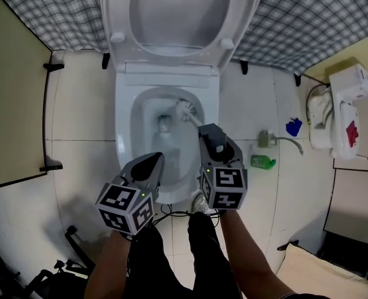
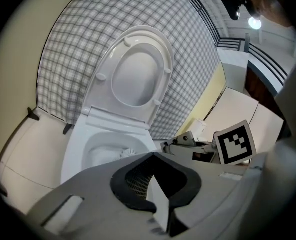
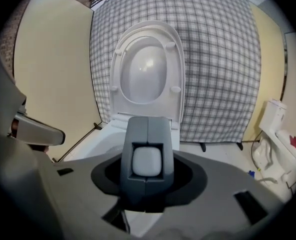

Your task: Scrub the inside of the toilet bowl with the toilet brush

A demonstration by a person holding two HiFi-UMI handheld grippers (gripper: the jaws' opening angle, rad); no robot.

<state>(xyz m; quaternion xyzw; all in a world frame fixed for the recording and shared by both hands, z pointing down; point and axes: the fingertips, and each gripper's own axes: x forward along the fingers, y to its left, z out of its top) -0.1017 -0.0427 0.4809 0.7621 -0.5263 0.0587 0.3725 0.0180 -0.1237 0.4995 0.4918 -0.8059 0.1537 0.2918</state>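
Head view: the right gripper (image 1: 210, 134) is clamped on the handle of one toilet brush (image 1: 187, 109), whose head sits at the far right inside the one toilet bowl (image 1: 122, 126). A hard sweep could flick water over the rim or twist the handle in the grip. The left gripper (image 1: 156, 161), near the front rim, looks closed on nothing, and one green bottle (image 1: 262, 162) stands on the floor to the right.

Left gripper view: one raised seat (image 2: 137, 74), with the bristles below it in the bowl. Right gripper view: the grey handle end fills the jaws.

The toilet brush (image 1: 185, 109) slants its white head into the open white toilet bowl (image 1: 122, 136), back right.
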